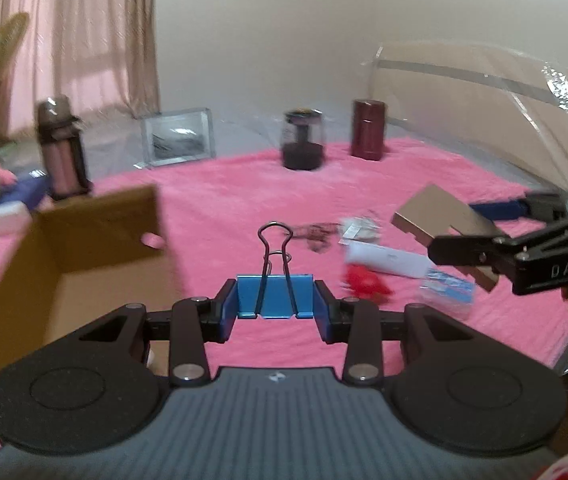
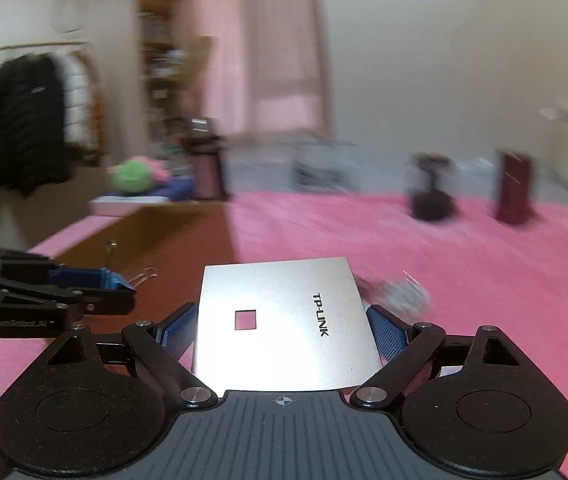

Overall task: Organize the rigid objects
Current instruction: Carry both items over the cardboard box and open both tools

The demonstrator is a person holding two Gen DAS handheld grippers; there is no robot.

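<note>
Firmly, left tool (image 1: 275, 305) pinches a blue metal binder clip (image 1: 274, 295); right tool (image 2: 282, 330) clamps a flat silver box (image 2: 284, 320).

The black left gripper (image 1: 275, 312) has its blue-padded fingers (image 1: 228, 312) clamped on a blue metal binder clip (image 1: 274, 296). At three o'clock of it, the black right gripper (image 2: 284, 334) pinches a flat silver TP-LINK box (image 2: 284, 320) between its jaws.
</note>
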